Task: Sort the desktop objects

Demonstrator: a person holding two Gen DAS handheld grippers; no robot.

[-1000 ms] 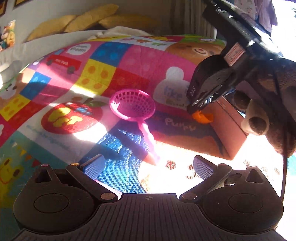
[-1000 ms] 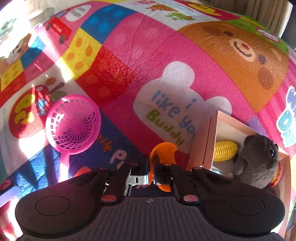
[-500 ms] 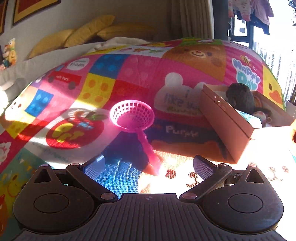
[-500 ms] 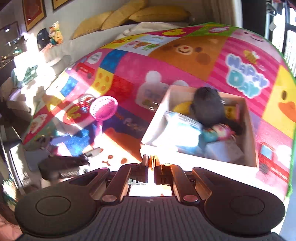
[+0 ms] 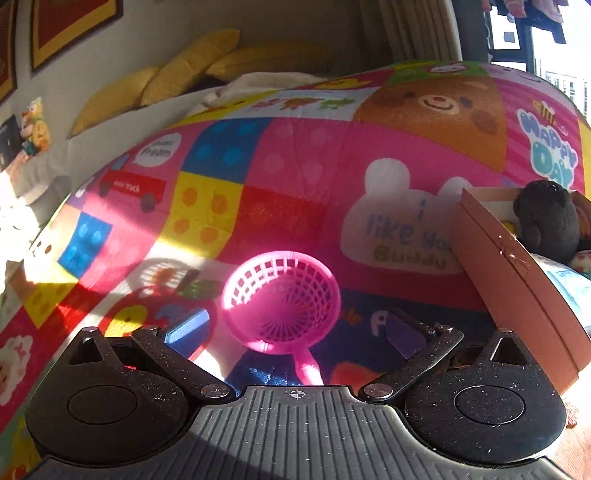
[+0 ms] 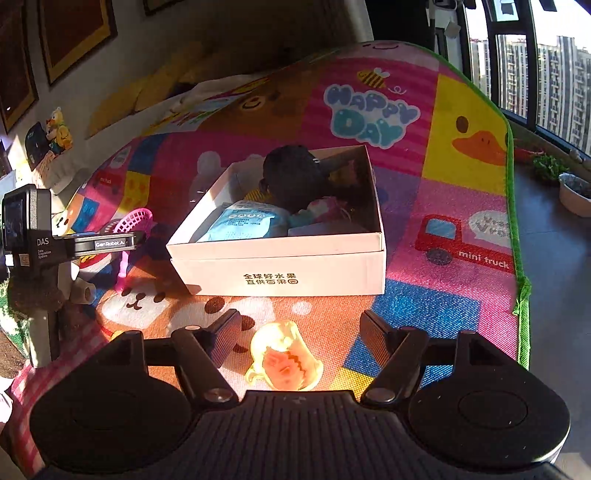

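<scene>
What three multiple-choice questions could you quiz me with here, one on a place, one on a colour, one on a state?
1. Where is the dark plush toy?
A. inside the white cardboard box
B. on the mat
C. in the scoop

2. What colour is the round plastic mesh scoop?
A. green
B. pink
C. white

3. How do the right tongs stand?
A. shut on a toy
B. shut, empty
C. open

Answers: 1 A, it sits among the box's contents. 2 B, its basket is bright pink. 3 C, the fingers stand wide apart.

Home playroom: cartoon play mat [image 6: 461, 192] on floor, yellow cushions [image 5: 192, 62], framed pictures [image 6: 74, 33], high-rise window [image 6: 535, 62]
</scene>
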